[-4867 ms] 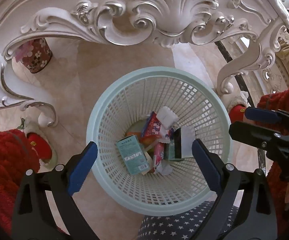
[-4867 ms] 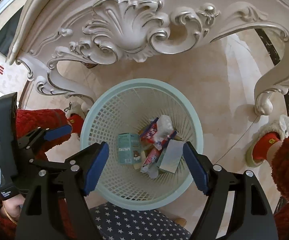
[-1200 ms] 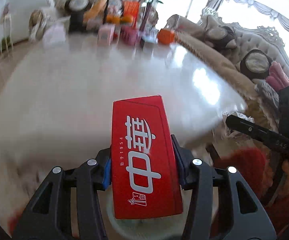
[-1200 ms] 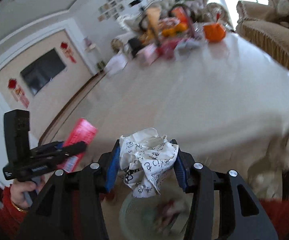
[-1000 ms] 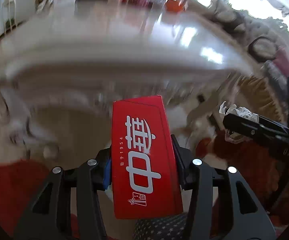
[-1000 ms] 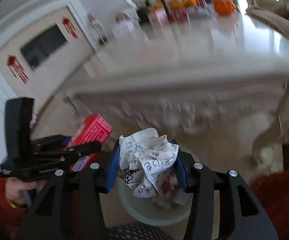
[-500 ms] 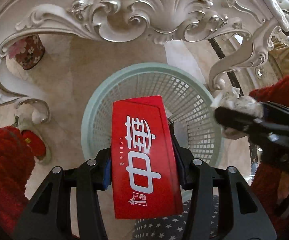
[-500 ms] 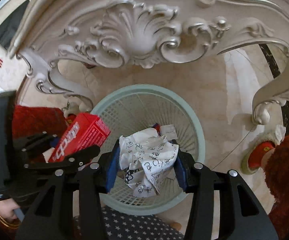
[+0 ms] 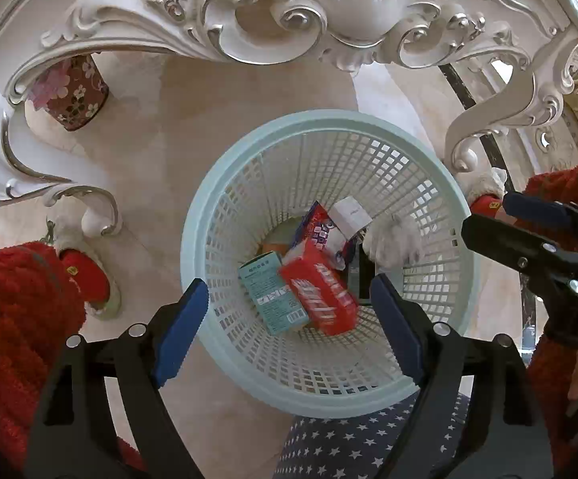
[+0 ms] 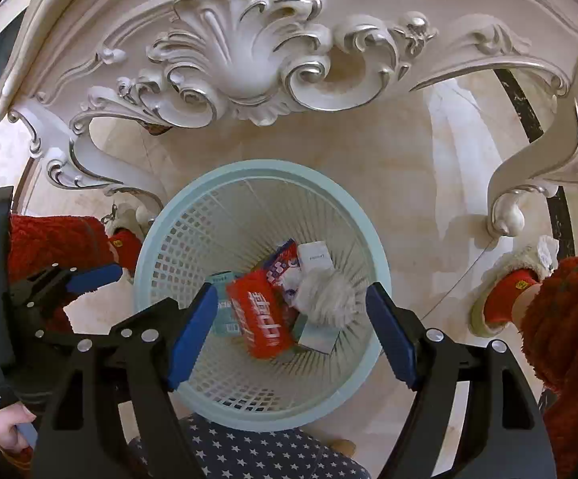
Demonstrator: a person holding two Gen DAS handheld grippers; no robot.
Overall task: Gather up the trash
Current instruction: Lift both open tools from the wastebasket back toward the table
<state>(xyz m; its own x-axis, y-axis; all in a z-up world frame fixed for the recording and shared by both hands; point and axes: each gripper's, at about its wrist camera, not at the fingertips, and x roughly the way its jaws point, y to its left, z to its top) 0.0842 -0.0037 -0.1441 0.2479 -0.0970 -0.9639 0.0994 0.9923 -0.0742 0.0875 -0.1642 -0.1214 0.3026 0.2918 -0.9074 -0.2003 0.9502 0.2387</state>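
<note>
A pale blue lattice waste basket [image 9: 225, 207] stands on the floor below both grippers; it also shows in the right wrist view [image 10: 161, 239]. A red box [image 9: 320, 295] and a crumpled white paper ball [image 9: 392, 239], blurred by motion, are inside it with a teal box [image 9: 273, 295] and other packets. The red box [image 10: 261, 319] and the paper ball [image 10: 324, 295] show in the right wrist view too. My left gripper [image 9: 289, 323] is open and empty above the basket. My right gripper [image 10: 289, 331] is open and empty above it as well.
An ornate white carved table apron [image 9: 289, 12] and its curled legs [image 9: 484, 119] arch over the basket. A floral red container [image 9: 73, 95] stands on the marble floor at the left. Red-slippered feet [image 10: 504, 299] flank the basket. Star-patterned fabric [image 10: 273, 455] lies below.
Both grippers have opened. The red box has left my left gripper and the crumpled paper has left my right one; both are now down in the basket.
</note>
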